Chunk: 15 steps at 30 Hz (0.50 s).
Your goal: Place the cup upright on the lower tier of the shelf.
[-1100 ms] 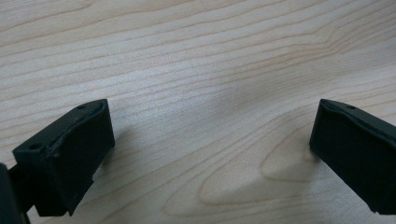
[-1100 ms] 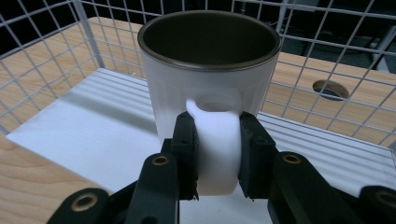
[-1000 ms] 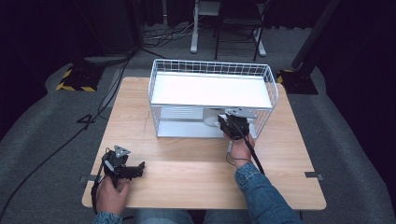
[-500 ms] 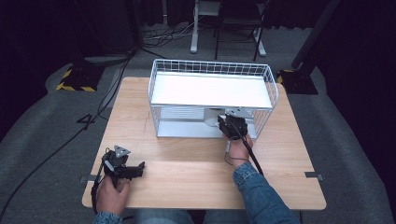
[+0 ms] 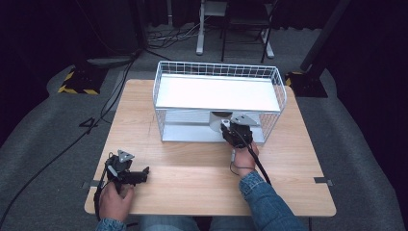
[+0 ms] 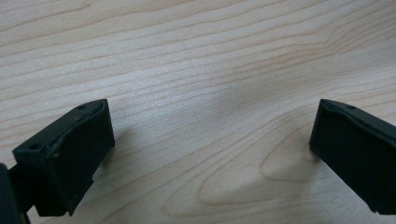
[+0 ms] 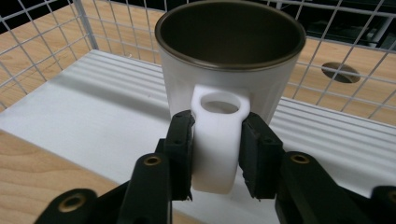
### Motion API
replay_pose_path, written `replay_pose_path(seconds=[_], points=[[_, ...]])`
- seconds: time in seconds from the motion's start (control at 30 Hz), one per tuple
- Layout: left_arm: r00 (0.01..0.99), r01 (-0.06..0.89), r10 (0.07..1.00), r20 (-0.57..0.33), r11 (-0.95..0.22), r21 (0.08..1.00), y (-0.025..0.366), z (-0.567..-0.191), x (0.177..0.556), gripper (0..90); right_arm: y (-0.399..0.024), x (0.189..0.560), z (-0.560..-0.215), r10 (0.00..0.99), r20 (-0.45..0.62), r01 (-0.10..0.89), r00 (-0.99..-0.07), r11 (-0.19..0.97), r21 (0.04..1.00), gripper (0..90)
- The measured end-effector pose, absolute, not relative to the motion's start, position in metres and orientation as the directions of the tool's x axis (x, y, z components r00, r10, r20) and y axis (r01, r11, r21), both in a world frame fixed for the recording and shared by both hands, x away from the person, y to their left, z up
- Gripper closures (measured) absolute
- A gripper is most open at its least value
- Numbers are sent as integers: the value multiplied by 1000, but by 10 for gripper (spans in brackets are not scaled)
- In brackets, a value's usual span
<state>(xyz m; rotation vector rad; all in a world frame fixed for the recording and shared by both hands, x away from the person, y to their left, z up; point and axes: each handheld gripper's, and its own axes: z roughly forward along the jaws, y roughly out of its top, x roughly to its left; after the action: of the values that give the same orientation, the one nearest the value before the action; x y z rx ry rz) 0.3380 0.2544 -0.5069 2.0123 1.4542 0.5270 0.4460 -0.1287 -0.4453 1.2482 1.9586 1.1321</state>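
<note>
R gripper (image 7: 215, 154) fingers just easing open around mug (image 7: 229, 56) handle.

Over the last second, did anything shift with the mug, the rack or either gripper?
Hardly. The right gripper has just been opening its jaws slightly around the handle of the white mug on the lower shelf of the wire rack; the pads still look in contact. The mug, the rack and the left gripper, open over the table, stayed put.
</note>
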Motion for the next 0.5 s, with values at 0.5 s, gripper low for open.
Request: replay_pose_path(seconds=[0.5], points=[[323, 710, 946, -25, -225, 667, 254, -507, 338, 2, -134, 436, -437, 887, -20, 403, -460, 230, 886, 531]])
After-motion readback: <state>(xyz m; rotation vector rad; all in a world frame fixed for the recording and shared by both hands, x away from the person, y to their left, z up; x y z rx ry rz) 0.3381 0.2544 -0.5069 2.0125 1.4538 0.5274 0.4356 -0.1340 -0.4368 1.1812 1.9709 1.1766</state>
